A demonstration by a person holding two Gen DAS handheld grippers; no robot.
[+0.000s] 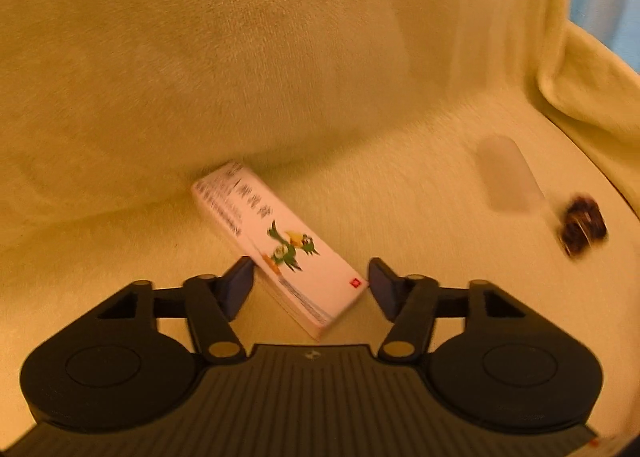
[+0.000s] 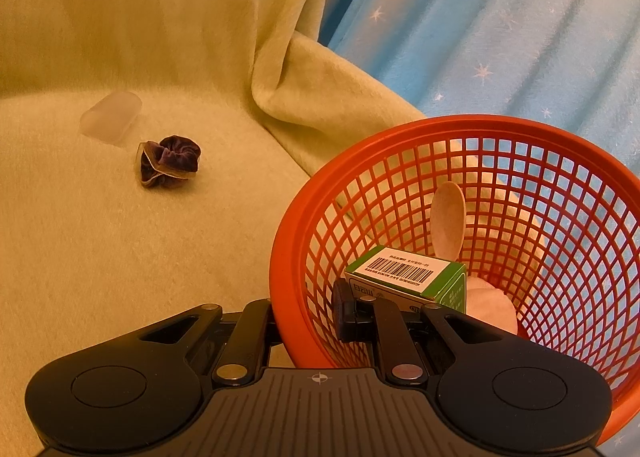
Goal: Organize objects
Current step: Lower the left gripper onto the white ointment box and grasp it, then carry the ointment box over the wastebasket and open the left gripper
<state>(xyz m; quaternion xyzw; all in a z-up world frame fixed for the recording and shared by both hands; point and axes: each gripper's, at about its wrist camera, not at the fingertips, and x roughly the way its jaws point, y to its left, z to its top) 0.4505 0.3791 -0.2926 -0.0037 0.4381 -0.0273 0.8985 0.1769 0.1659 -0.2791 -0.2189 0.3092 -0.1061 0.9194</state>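
A white box with a green dragon print [image 1: 280, 245] lies on the yellow-green blanket [image 1: 280, 57]. My left gripper [image 1: 311, 283] is open, its fingers on either side of the box's near end. My right gripper [image 2: 306, 315] is shut on the rim of an orange mesh basket [image 2: 568, 193], one finger outside the wall and one inside. The basket holds a green and white box [image 2: 408, 277], a pale spoon [image 2: 448, 217] and a white round thing [image 2: 490, 307]. A dark purple scrunchie [image 2: 168, 161] and a frosted clear cap [image 2: 112, 117] lie on the blanket; both also show in the left wrist view, scrunchie [image 1: 582, 223] and cap [image 1: 508, 173].
The blanket rises into a backrest-like fold behind the objects and bunches at the right [image 2: 304, 69]. A blue starred fabric [image 2: 500, 37] hangs behind the basket.
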